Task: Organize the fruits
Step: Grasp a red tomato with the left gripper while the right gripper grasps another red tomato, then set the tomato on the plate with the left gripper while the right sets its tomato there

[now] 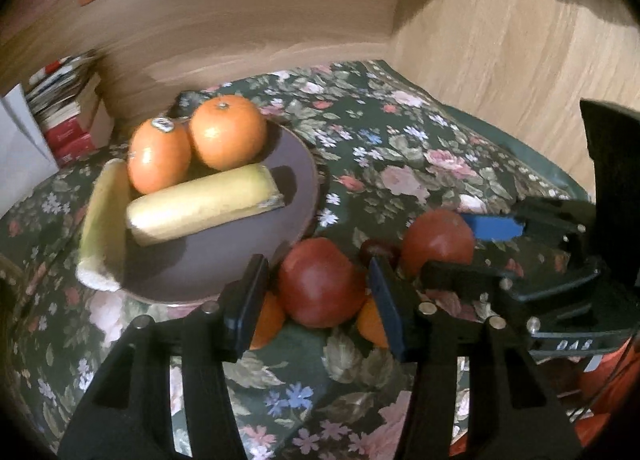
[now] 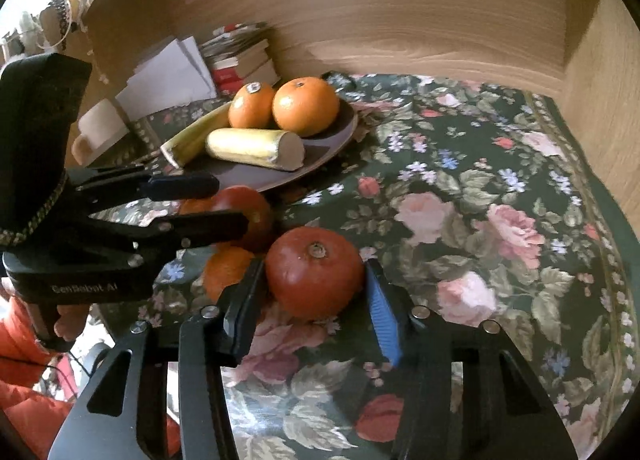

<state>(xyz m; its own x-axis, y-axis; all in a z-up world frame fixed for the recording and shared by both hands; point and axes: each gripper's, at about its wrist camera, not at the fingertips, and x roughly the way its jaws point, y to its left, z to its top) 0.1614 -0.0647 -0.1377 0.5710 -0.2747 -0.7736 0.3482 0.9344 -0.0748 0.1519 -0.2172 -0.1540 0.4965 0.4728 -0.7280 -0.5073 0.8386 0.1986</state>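
**Red fruits framed by 2 hand-held grippers on a floral cloth**

Dark-green floral tablecloth [image 2: 480,180] covers the work surface, backed by pale wood panels [image 2: 400,20]. At 11 o'clock in both wrist views sits a brown oval plate [image 2: 332,136] carrying 2 round oranges, one stickered [image 2: 251,106] and one plain [image 2: 306,108], plus 2 cut yellow banana pieces: a longer one [image 2: 256,148] lying across the plate and another [image 2: 192,140] leaning at its rim. A stack of books and white papers [image 2: 236,60] stands beyond the plate.

Left gripper [image 1: 316,300]: jaws spread, released, flanking a round red fruit [image 1: 320,284] resting on the cloth; whether the pads touch it cannot be told. 2 small orange fruits [image 1: 268,324] [image 1: 372,324] peek out beneath it, partly hidden behind the fingers.

Right gripper [image 2: 312,296]: jaws likewise spread around a second red fruit with a dry brown calyx [image 2: 314,272], at 12 o'clock from its fingers, seated on the cloth. Contact cannot be confirmed. In the left view this gripper [image 1: 448,244] enters from 3 o'clock.
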